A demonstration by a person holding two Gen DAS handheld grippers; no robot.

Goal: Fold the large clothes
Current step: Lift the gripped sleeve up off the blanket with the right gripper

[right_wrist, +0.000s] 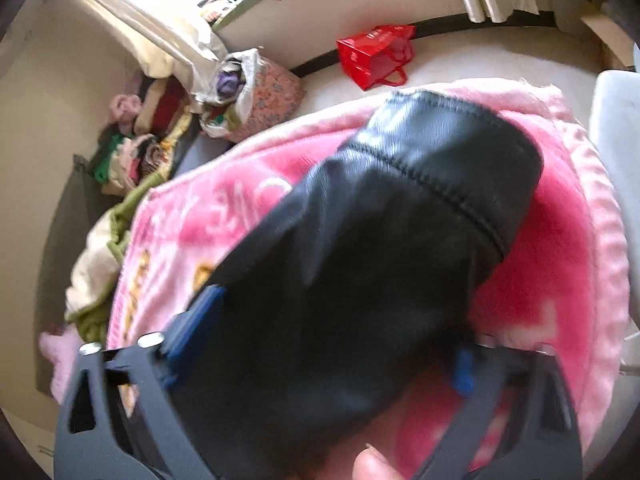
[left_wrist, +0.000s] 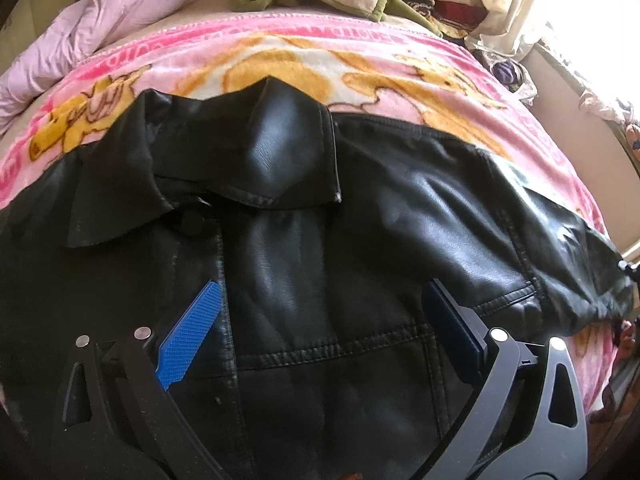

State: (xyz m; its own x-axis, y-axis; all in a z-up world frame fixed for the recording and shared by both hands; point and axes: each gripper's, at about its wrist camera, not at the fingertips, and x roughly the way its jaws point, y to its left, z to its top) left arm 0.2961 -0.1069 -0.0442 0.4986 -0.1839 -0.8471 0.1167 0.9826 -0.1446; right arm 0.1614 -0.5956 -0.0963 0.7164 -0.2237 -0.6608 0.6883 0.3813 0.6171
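Pink blanket (left_wrist: 280,60) with yellow cartoon print covers bed. Black leather jacket (left_wrist: 320,240) lies spread on it, collar up toward far edge. Jacket sleeve (right_wrist: 400,220) stretches across blanket corner, cuff at far end. Left gripper (left_wrist: 316,332) hovers over jacket front, jaws wide apart, nothing between pads. Right gripper (right_wrist: 324,356) straddles sleeve, jaws apart; picture blurred, cannot tell whether pads press it. Red bag (right_wrist: 376,56) on floor beyond. Fingertip (right_wrist: 380,464) at lower edge.
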